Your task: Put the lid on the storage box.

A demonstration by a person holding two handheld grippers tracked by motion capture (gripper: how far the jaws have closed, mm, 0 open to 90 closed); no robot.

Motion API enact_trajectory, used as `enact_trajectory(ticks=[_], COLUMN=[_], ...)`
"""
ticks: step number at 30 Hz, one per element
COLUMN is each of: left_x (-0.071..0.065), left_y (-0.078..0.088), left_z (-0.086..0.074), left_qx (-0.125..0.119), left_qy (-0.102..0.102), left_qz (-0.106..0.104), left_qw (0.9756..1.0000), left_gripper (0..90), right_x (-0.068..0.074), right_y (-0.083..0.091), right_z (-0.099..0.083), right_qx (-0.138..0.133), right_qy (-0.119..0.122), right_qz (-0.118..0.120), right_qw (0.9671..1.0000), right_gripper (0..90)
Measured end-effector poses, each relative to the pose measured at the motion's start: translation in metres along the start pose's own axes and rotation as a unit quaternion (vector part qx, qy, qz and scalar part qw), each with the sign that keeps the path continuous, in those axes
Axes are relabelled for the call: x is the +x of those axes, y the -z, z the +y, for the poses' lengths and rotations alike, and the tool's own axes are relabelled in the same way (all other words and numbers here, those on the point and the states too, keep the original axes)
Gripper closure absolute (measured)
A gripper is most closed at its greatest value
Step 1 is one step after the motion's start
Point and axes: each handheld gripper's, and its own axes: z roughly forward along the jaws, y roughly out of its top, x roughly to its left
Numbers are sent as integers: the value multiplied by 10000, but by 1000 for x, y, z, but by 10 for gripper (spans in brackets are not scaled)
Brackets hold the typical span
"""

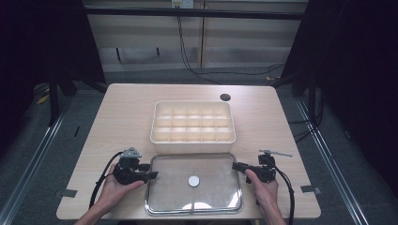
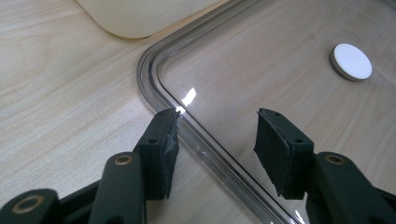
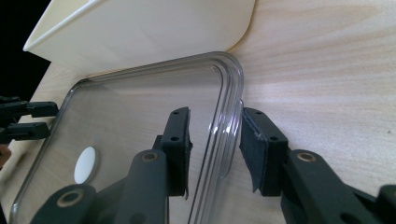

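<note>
Clear lid [image 1: 213, 187] lies flat on table [image 1: 122, 112], long axis left-right, before the divided box [image 1: 192, 121]. Each short-side rim is straddled by parted jaws: left gripper [image 2: 215, 135], right gripper [image 3: 215, 140]. Nothing clamped yet.

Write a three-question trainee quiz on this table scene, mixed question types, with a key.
1. True or false: the clear lid lies flat on the table, in front of the cream divided box.
2. Which part of the lid does the right gripper straddle? A) rim B) white disc C) centre
3. Fill in: the small round thing at the lid's middle is a white ____.

Key: 1 true; 2 A; 3 disc.
</note>
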Motion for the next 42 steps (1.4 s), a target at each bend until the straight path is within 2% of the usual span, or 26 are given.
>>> enact_trajectory(ticks=[4, 6, 7, 8, 10, 12, 15, 16, 19, 20, 24, 25, 29, 35, 37, 39, 40, 42], left_x=[-1, -1, -1, -1, -1, -1, 0, 0, 0, 0, 0, 0, 0, 1, 2, 2, 2, 3], left_y=[0, 0, 0, 0, 0, 0, 0, 0, 0, 0, 0, 0, 0, 0, 0, 0, 1, 1], left_z=[0, 0, 0, -1, 0, -1, -1, -1, -1, -1, -1, -1, -2, -2, -3, -3, -3, -4], left_qx=[4, -7, -7, -19, -9, -13, -11, -29, -31, -9, -34, -33, -37, -63, -90, -100, -116, -123], left_qy=[-17, -9, -9, -17, -58, -36, -59, -45, -57, -79, -70, -89, -91, -88, -59, -63, -59, -49], left_qz=[-3, -18, -18, -21, 7, -25, -29, -43, -50, -37, -40, -11, -18, -35, -60, -62, -48, -64], left_qw=[10000, 10000, 10000, 10000, 10000, 10000, 10000, 10000, 10000, 10000, 10000, 10000, 10000, 9999, 9999, 9999, 9999, 9999], left_gripper=[489, 487, 487, 487, 487, 486, 485, 485, 485, 490, 495, 496, 498, 509, 511, 511, 511, 511], right_x=[0, 0, 0, 3, 5, 5, 6, 7, 8, 8, 7, 7, 7, 6, 7, 7, 8, 8], right_y=[1, 2, 2, 3, 4, 6, 6, 3, 2, 2, 3, 3, 4, 4, 1, 1, 0, 0], right_z=[1, 1, 1, 1, 3, 4, 4, 4, 4, 5, 6, 7, 7, 7, 7, 7, 6, 6], right_qx=[-94, -150, -150, -240, -225, -273, -182, -112, -95, -106, -115, -121, -82, -65, -17, 7, 42, 13], right_qy=[6, 4, 4, 47, 145, 156, 238, 275, 339, 302, 326, 343, 396, 361, 336, 314, 355, 353], right_qz=[53, 230, 230, 398, 398, 515, 523, 604, 598, 685, 748, 797, 905, 951, 958, 966, 941, 908], right_qw=[9999, 9996, 9996, 9989, 9988, 9982, 9982, 9977, 9976, 9971, 9966, 9962, 9951, 9948, 9948, 9948, 9949, 9952], right_gripper=[645, 674, 674, 669, 657, 654, 629, 582, 565, 542, 547, 578, 605, 605, 561, 564, 618, 629])
